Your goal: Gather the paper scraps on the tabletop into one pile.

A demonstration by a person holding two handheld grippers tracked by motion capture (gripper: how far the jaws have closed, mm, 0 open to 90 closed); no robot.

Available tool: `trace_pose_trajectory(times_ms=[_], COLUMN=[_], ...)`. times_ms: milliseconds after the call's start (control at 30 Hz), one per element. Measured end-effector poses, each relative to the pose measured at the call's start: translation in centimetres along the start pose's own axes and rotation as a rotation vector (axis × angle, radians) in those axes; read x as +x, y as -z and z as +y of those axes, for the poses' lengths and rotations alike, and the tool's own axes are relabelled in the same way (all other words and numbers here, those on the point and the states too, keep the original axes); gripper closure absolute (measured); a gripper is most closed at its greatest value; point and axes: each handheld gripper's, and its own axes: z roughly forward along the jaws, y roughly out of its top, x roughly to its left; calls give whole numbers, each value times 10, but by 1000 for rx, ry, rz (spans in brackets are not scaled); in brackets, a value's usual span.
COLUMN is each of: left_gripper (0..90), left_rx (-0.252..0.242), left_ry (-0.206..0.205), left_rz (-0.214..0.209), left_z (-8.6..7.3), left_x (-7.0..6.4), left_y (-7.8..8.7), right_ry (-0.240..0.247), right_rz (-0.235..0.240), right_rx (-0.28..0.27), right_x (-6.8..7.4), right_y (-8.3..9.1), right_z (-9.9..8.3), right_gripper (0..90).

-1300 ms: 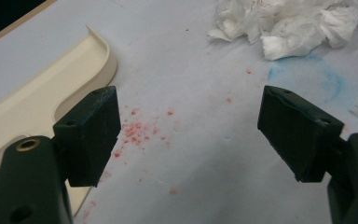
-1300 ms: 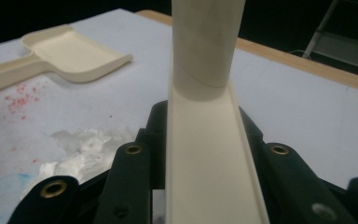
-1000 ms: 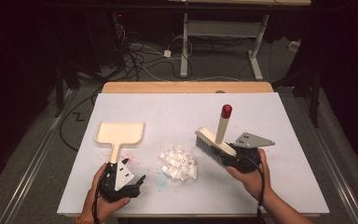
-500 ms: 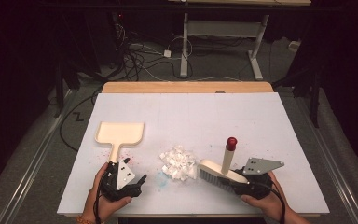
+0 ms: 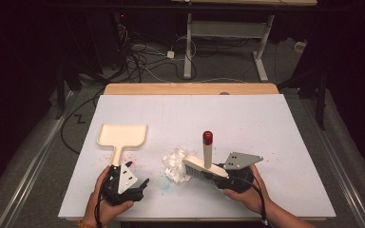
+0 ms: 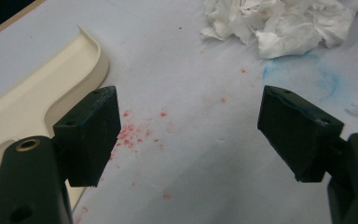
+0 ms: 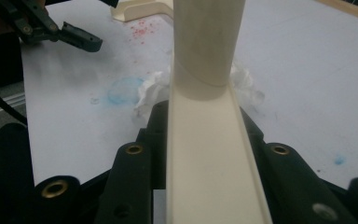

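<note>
Right hand-held gripper: clenched on the cream back of the brush, jaws pressed against both sides of it as seen in the right gripper view. The brush's handle stands upright, tipped with a red cap, and its bristle side faces down at the counter. The head of the brush touches the right edge of the crumpled white tissue pile, which lies on the counter between the two grippers. Left hand-held gripper: released, jaws spread wide with nothing between them, held low over the counter at the near left. In the left gripper view the dustpan lies just beside the left-hand jaw, its raised cream rim curving past it; whether jaw and pan touch cannot be told. In the high view the dustpan's handle points toward that gripper and its tray lies farther out on the counter. Small red specks mark the white surface between the open jaws, and a faint blue smear sits near the tissue pile.
</note>
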Motion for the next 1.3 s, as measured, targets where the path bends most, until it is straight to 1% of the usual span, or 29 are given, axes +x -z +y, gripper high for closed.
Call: trace_pose_trajectory(times_ms=[133, 167, 267, 300, 333, 433, 500, 567, 633, 700, 767, 833, 867, 933, 967, 1033, 1067, 1100, 1133, 1167, 1200, 1233, 1267, 1300], left_gripper=[203, 203, 203, 203, 203, 203, 203, 203, 203, 203, 203, 203, 203, 203, 203, 203, 203, 203, 203, 203, 203, 203, 203, 203], left_rx=[2, 2, -3, -3, -2, -4, -7, -10, -12, -11, -11, -12, -12, -12, -12, -14, -12, -10, -9, -8, -8, -6, -3, 5], left_ry=[-2, -2, 2, 2, 3, 0, -3, -1, 1, 1, 2, 0, 0, 0, 1, 1, -1, 0, 0, -1, -1, -4, -7, 0], left_rz=[0, 0, 3, 3, 5, 8, 8, 10, 12, 15, 13, 12, 12, 11, 10, 9, 10, 10, 7, 6, 6, 4, 3, -5], left_z=[-1, -1, -1, -1, 0, 0, 1, 1, 1, 1, 1, 0, 0, 0, 1, 1, 1, 1, 2, 2, 2, 3, 4, 4], left_x=[0, 0, 0, 0, 0, 0, 0, 0, 0, 1, 1, 1, 1, 1, 1, 1, 1, 0, 0, 0, 0, 0, 0, -2], left_y=[1, 1, 1, 1, 1, 1, 1, 1, 1, 1, 1, 2, 2, 2, 2, 2, 1, 1, 1, 0, 0, -1, -2, -3], right_ry=[-2, 4, -6, -6, -11, -8, -7, -1, -4, -7, -12, -19, -19, -24, -34, -58, -66, -73, -100, -124, -124, -162, -183, -206], right_rz=[3, 5, 7, 7, 8, 8, -1, -1, -7, -10, -8, -3, -3, 21, 36, 44, 53, 51, 45, 55, 55, 77, 90, 99], right_rx=[3, 3, 0, 0, 1, 4, 8, 15, 11, 22, 31, 59, 59, 91, 108, 125, 145, 156, 161, 180, 180, 211, 223, 238], right_x=[-2, -4, -10, -10, -15, -22, -25, -28, -30, -34, -34, -35, -35, -35, -35, -37, -39, -41, -44, -48, -48, -58, -65, -71], right_y=[12, 16, 31, 31, 43, 60, 70, 77, 79, 86, 88, 96, 96, 107, 111, 118, 120, 122, 123, 123, 123, 119, 116, 112], right_z=[0, -1, -5, -5, -8, -11, -13, -14, -16, -19, -20, -23, -23, -27, -28, -31, -33, -35, -37, -39, -39, -42, -43, -44], right_gripper=[675, 675, 675, 675, 675, 675, 675, 675, 675, 675, 674, 674, 674, 674, 674, 674, 674, 673, 673, 673, 673, 673, 673, 672])
